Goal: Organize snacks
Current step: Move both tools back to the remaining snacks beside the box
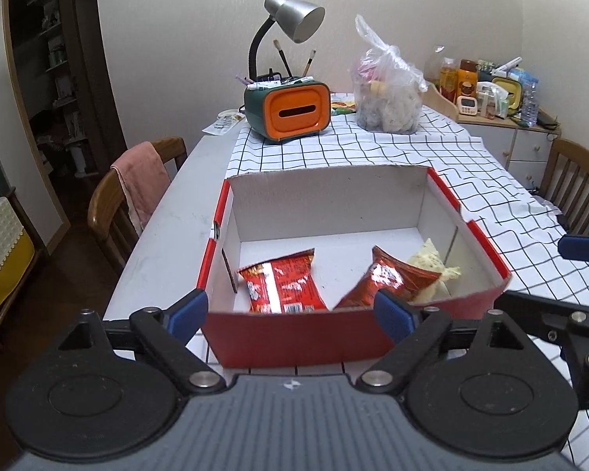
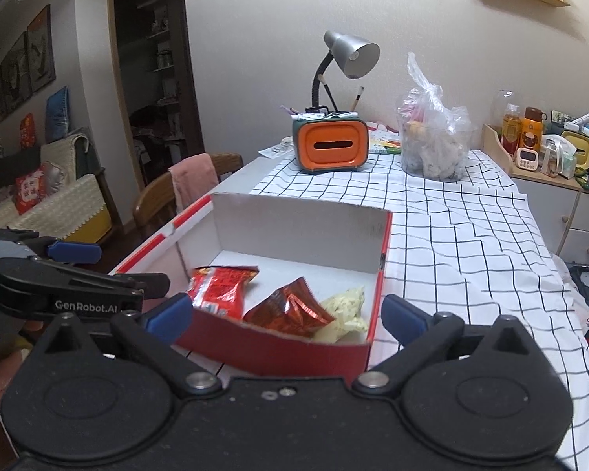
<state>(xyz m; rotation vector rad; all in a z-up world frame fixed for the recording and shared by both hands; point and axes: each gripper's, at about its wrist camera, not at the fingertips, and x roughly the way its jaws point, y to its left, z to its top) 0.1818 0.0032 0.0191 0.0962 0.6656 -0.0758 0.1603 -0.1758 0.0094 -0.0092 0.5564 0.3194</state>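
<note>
I am looking through the left wrist camera from just behind the red cardboard box with white inside [image 1: 294,337], facing down along the desk with its black-and-white checked cloth [image 1: 373,149] toward the far wall. The right wrist camera is sitting just to the right, angled slightly leftward at the same box [image 2: 286,347]. Both views are sharing the box, the orange-fronted green organiser [image 1: 288,112] [image 2: 330,147] and the silver gooseneck lamp [image 1: 294,17] [image 2: 349,53].

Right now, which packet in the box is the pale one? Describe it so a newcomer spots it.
On the checked tablecloth sits a red box with white inner walls. Three packets lie inside; the pale yellow packet is at its right end, partly under a red packet. It alone isn't red.
</note>
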